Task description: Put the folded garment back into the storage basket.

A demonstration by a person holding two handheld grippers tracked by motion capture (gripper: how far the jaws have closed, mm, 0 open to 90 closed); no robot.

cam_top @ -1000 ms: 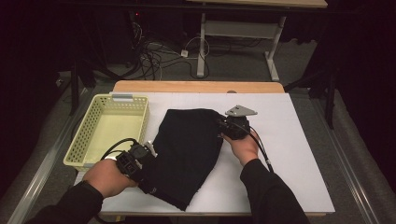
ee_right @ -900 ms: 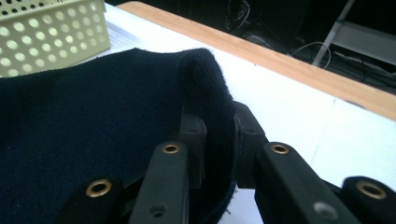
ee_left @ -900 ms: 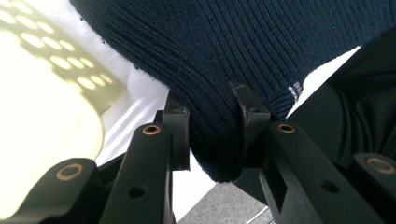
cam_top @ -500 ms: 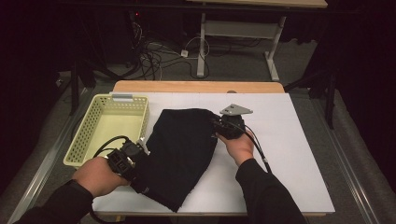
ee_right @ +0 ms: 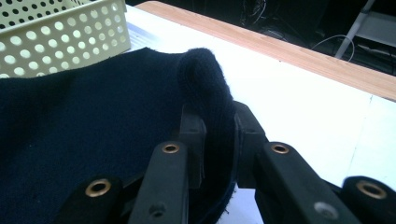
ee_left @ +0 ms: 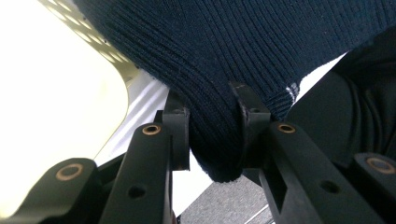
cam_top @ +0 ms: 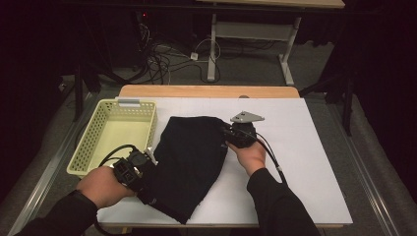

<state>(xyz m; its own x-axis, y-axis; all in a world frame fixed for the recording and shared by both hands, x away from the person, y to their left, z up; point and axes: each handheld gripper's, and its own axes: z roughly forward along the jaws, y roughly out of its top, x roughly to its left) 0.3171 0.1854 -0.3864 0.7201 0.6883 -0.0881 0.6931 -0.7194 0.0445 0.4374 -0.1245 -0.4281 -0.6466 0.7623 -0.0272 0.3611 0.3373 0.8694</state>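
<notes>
Little has shifted since the earlier frames: both hands hold nearly the same spots, the left one now slightly lower in the high view, the cloth drawn a touch further toward the bottom edge. At the centre of that view a white table [cam_top: 305, 162] carries a dark knitted garment [cam_top: 192, 157], spread from mid-frame down toward the lower left. A pale yellow perforated basket [cam_top: 115, 135] sits at the left of the frame, just beside the cloth. At the lower left, the left gripper [cam_top: 142, 169] pinches the garment's ribbed edge; in the left gripper view its jaws are closed on a thick fold of knit [ee_left: 215, 140]. Right of centre, the right gripper [cam_top: 231, 135] clamps the cloth's upper right corner, a bunched tuft rising between its jaws in the right gripper view [ee_right: 208, 93].
</notes>
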